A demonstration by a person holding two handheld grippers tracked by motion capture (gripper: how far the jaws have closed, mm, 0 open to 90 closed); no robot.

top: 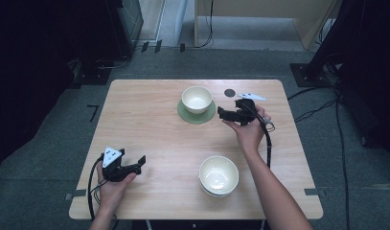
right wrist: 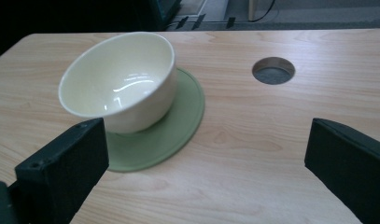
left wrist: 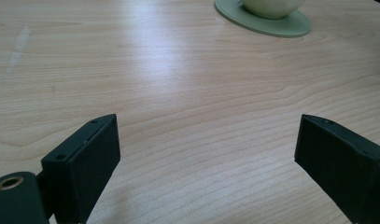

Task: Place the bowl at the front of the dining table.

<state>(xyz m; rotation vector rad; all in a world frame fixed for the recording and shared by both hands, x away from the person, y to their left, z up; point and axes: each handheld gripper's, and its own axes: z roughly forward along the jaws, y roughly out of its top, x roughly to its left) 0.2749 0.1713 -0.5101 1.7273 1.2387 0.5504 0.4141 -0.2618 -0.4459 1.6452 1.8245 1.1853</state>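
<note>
Bowl on green mat is the item nearest a tool: it sits just ahead of the right gripper, a little off the jaw line toward that tool's left jaw, not touched. Right gripper jaws wide apart, nothing between them but bare wood; in the right gripper view the cream bowl rises beyond the left jaw, resting on the round green mat, whose edge runs into the gap between the jaws. Beyond the right jaw in the same view, a round dark hole in the table top. Right hand holds this tool above the far right part of the table. Left gripper jaws also wide apart, empty, low over the wood at the near left; left hand under it. In the left gripper view the mat and bowl base appear well ahead of these jaws, far off. Second cream bowl stands near the front edge, well to the side of the left tool's jaws and close beside the right forearm, apart from both tools. It appears stacked in another bowl; cannot tell for certain.
</note>
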